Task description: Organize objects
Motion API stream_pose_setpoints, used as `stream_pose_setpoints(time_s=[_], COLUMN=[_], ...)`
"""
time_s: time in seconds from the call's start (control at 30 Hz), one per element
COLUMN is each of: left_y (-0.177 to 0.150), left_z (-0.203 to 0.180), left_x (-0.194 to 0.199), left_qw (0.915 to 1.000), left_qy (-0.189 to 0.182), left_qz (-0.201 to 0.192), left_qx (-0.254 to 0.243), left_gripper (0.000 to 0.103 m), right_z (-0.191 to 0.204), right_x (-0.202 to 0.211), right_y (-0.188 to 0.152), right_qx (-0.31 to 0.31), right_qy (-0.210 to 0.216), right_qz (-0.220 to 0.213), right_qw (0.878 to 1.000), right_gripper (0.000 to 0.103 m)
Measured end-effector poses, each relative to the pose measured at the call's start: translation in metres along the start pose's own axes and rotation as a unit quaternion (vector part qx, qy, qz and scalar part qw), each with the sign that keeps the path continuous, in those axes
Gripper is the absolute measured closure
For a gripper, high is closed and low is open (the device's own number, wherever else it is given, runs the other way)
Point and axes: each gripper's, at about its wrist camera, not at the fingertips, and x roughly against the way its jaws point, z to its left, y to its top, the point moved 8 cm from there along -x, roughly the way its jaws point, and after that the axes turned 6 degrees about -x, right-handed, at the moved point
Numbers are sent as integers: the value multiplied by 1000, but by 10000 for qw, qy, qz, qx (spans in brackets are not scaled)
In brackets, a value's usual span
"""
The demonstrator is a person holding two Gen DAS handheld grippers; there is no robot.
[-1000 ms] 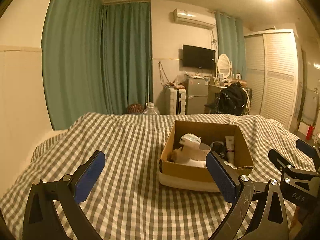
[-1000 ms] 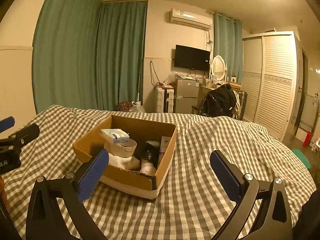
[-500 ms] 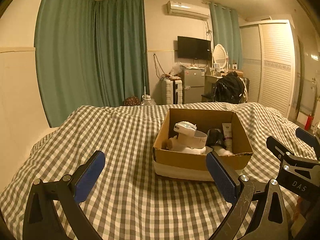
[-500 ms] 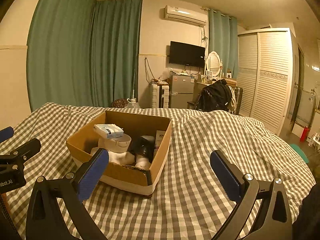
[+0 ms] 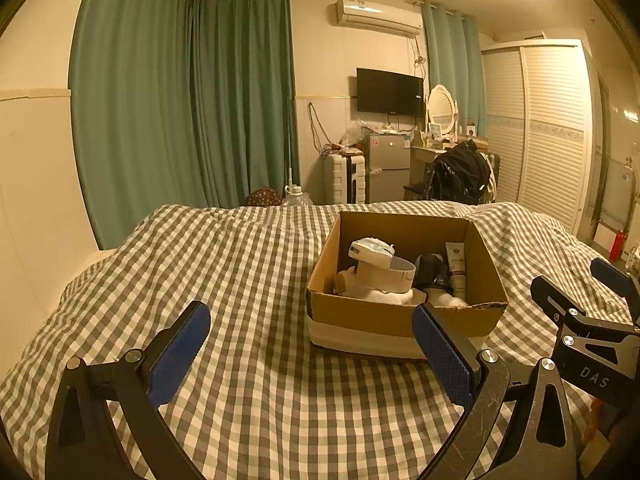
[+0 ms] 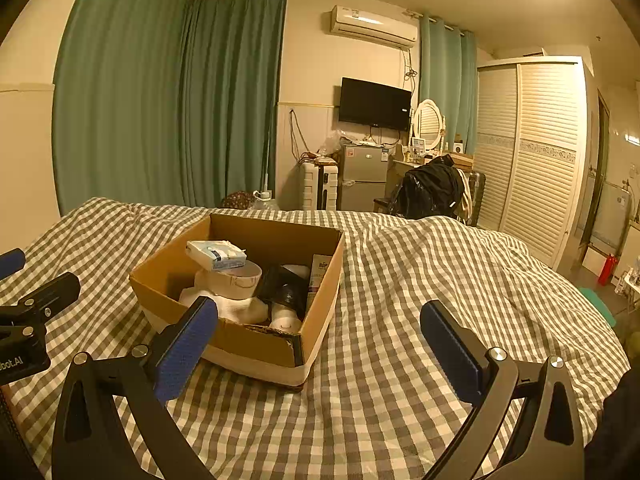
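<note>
An open cardboard box [image 5: 404, 316] sits on a checked bed cover [image 5: 240, 272]; it also shows in the right wrist view [image 6: 256, 346]. Inside are a white tape roll [image 5: 386, 276], a small white packet [image 6: 216, 255] on top of it, a dark object [image 6: 286, 288] and a white tube [image 5: 456, 268]. My left gripper [image 5: 310, 344] is open and empty, in front of the box's left side. My right gripper [image 6: 320, 340] is open and empty, in front of the box's right corner. Each gripper shows at the edge of the other's view.
Green curtains [image 5: 184, 108] hang behind the bed. A small fridge [image 5: 386, 168], white suitcase [image 5: 344, 178], wall TV [image 5: 390, 92], a chair with a black bag [image 5: 458, 178] and a louvred wardrobe [image 5: 540, 132] stand beyond the bed's far edge.
Both views have tilted down and drawn slightly back, so the box sits lower in each frame. Both grippers stay open and empty. The box's contents have not moved.
</note>
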Motion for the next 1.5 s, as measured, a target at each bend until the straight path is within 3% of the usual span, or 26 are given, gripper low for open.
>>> stream_pose_setpoints(time_s=[1.5], left_y=[-6], left_z=[0], left_x=[-2], left_qw=[9999], left_qy=[128], left_qz=[81], left_qx=[-68], left_gripper=[0], right_z=[4], right_x=[-4], right_y=[-8], right_qx=[128], right_qy=[-19], right_qz=[92], right_qw=[9999], right_gripper=[1])
